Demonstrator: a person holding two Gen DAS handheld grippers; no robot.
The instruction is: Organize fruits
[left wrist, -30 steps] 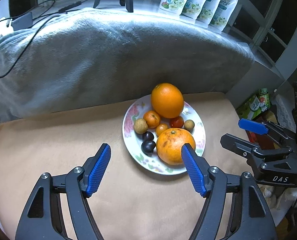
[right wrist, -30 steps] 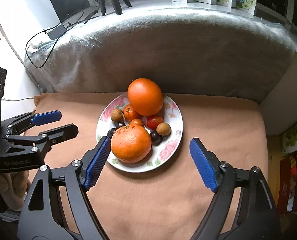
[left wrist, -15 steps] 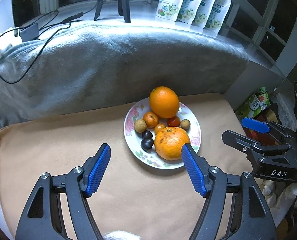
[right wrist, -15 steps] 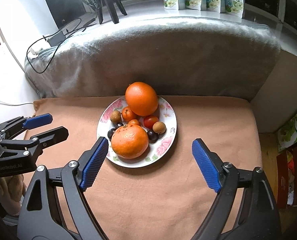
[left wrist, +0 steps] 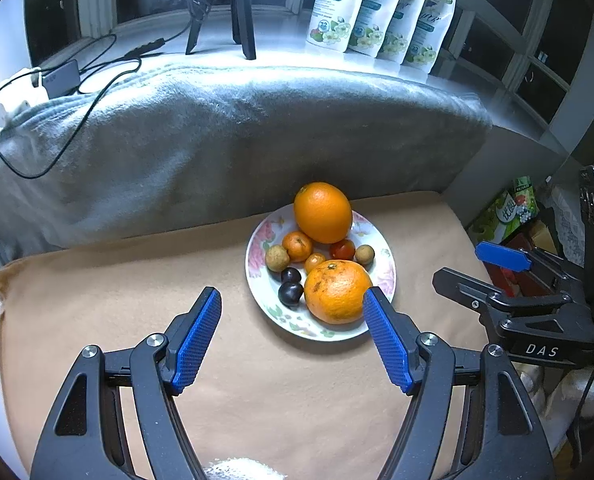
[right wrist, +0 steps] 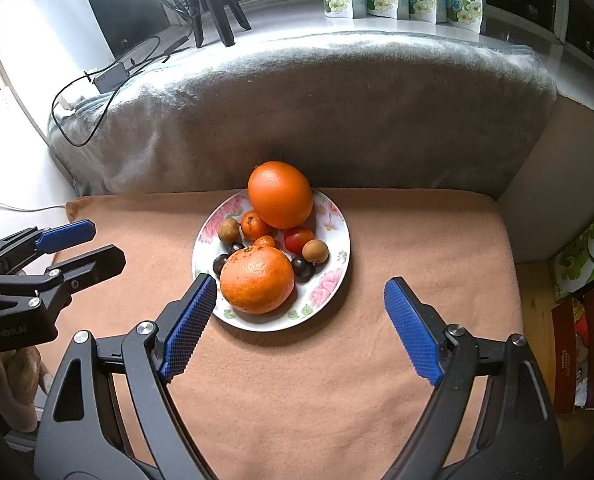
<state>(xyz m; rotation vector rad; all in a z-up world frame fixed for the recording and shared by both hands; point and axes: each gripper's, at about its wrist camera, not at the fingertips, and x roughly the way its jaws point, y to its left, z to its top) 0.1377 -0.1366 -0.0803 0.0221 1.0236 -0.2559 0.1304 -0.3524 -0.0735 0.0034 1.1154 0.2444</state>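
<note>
Left tool (left wrist: 292, 305): pads apart, empty, lower centre of frame, above the tan blanket (left wrist: 97, 300).
Right tool (right wrist: 300, 294): pads apart, empty; its left pad overlaps the plate rim in the picture.
Change: both tools have drawn back over the last second; the plate sits smaller and farther up the frame, fruit unmoved. Judged: arranging looks finished, tools retreating.
Floral plate (right wrist: 329, 280): centre frame, on the blanket. Holds a large orange (right wrist: 280, 194) at the back, a blemished orange (right wrist: 257, 280) in front; between them small tangerines, a cherry tomato (right wrist: 298, 239), two longans, dark plums.
Grey blanket (right wrist: 297, 112): behind.
Writing: "DAS" on the right tool body, right edge of the left view; "72" on pouches (left wrist: 381, 8), upper right.
</note>
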